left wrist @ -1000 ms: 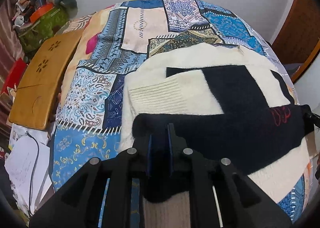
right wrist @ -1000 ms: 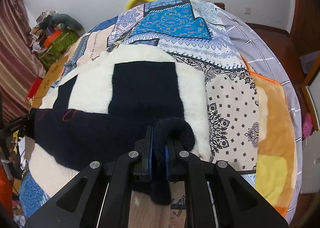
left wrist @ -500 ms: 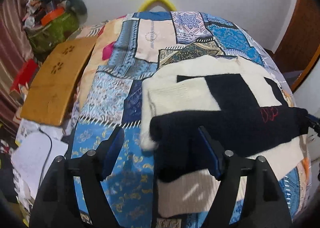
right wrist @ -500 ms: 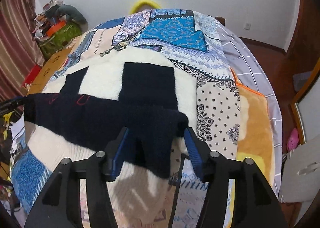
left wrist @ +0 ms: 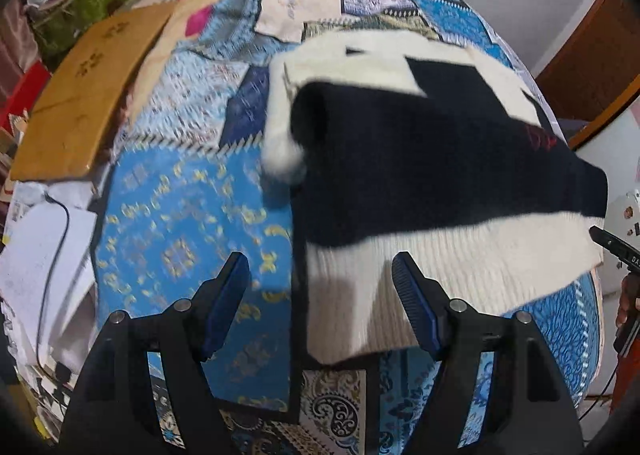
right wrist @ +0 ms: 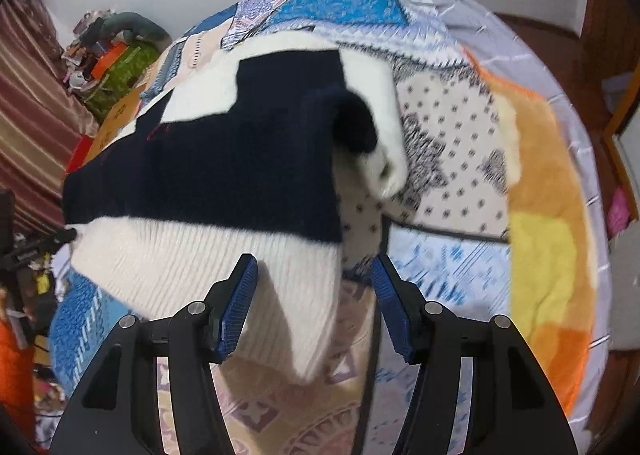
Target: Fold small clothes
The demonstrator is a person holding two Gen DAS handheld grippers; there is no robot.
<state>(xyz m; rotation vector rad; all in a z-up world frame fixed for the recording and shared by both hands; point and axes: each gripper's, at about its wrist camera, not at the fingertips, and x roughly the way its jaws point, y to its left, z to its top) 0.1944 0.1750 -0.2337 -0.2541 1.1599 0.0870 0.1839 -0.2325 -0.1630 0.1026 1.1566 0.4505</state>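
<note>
Left gripper (left wrist: 320,287) jaws spread wide, having just been opening; nothing pinched, the sweater's ribbed cream hem lying loose between and beyond the blue pads. Right gripper (right wrist: 314,291) also parted, jaws just opened, pads clear of the knit, hem edge showing between them. The sweater (left wrist: 420,159), cream with navy blocks and small red stitching, lies folded on the bed, navy band doubled over the top, a sleeve end rolled at each side. Beneath it a patchwork bedspread (left wrist: 180,215) in blues and paisley. An orange-yellow blanket (right wrist: 548,223) at the bed's right edge. A wooden board (left wrist: 84,91) left of the bed.
</note>
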